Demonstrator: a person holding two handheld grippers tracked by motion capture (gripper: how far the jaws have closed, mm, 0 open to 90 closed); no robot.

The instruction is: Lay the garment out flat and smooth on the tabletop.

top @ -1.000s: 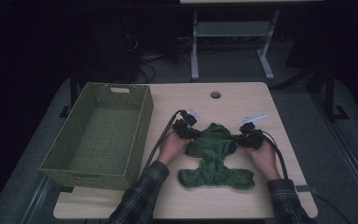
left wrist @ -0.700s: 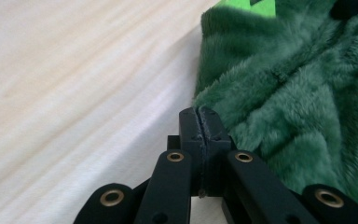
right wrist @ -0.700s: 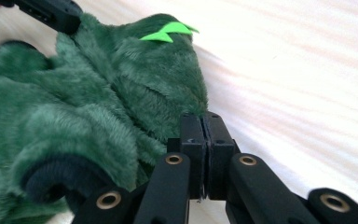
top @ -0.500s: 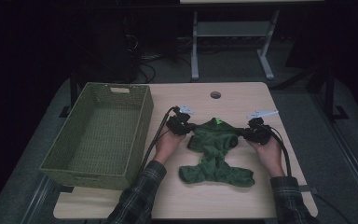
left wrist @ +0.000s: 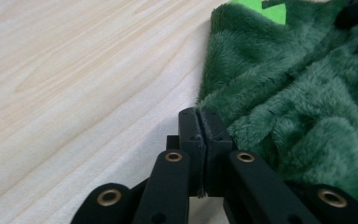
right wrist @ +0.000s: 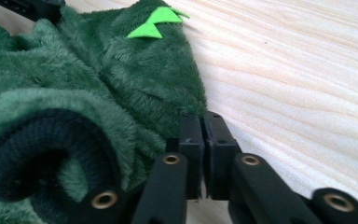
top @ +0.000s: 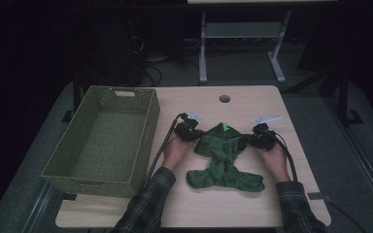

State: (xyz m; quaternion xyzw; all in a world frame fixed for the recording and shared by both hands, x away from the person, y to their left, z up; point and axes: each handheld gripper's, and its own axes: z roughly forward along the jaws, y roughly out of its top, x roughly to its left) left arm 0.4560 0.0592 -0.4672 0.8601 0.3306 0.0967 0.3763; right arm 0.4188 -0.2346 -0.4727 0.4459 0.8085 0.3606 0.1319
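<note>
Table: light wood-grain table top (top: 233,104), rectangular, with a round cable hole (top: 224,99) near its far edge; the grain runs in long pale streaks in both gripper views.
Garment: green plush garment (top: 222,158) lies flat on the table right of centre, its upper part between the two grippers, its lower part spread toward the person; a bright green zigzag patch (right wrist: 157,22) sits near its far edge, and a dark ribbed cuff (right wrist: 32,149) shows in the right gripper view.
Basket: green woven basket (top: 146,127) stands on the left part of the table, well apart from the garment; a handle slot is cut in its far wall.
Left gripper: left gripper (top: 190,131) rests at the garment's left edge; in the left gripper view its jaws stand pressed together with a thin fold of the plush edge pinched at the tips.
Right gripper: right gripper (top: 258,139) rests at the garment's right edge; its jaws have just been opening, a narrow slit shows between them, and whether plush still sits in that slit cannot be told.
Person: plaid sleeves (top: 148,204) enter from the near edge.
Room: dark; grey floor (top: 320,107) around the table, a pale metal frame (top: 243,43) beyond it, tangled cables (top: 150,73) on the floor at far left.
</note>
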